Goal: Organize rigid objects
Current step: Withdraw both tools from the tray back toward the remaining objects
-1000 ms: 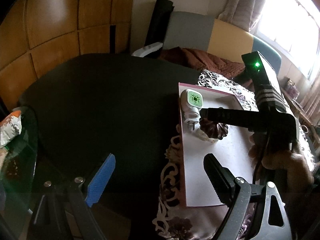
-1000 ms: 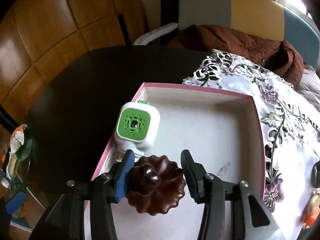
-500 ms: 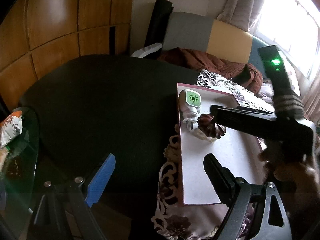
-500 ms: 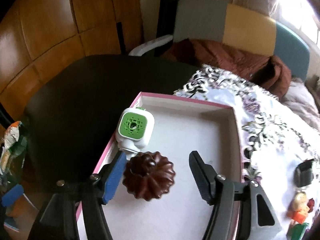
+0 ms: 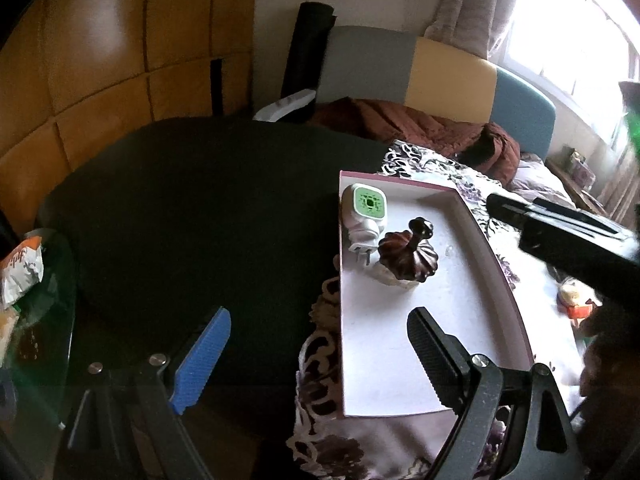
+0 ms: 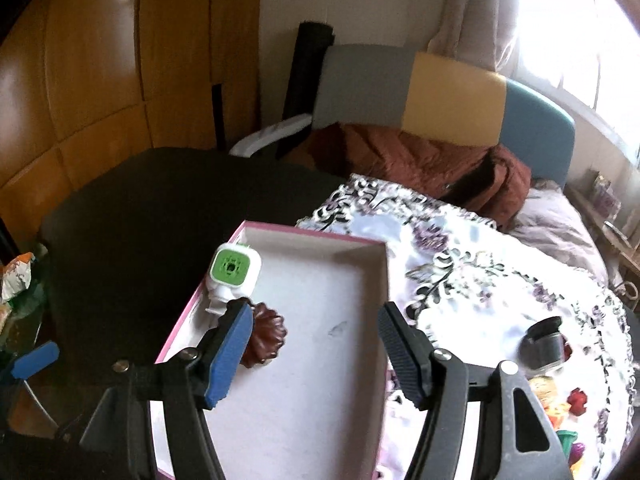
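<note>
Two items are lying near the far-left corner of the pink-rimmed box (image 6: 276, 236): a glossy dark-brown fluted lid (image 5: 412, 258) with a round knob, touching a white-and-green plug adapter (image 5: 366, 210). Right gripper (image 6: 316, 344) is standing apart, empty; its blue finger is partly hiding the lid. Left gripper (image 5: 316, 344) is standing wide, empty.

**Dark counter, half under a floral cloth**

A dark rounded counter (image 6: 160, 216) carries a white cloth with purple flowers (image 6: 472, 272) over its right part. On the cloth rests a shallow pink-rimmed box (image 6: 320, 236), with small figurines (image 6: 560, 400) and a dark cylindrical object (image 6: 542, 340) well right.
</note>
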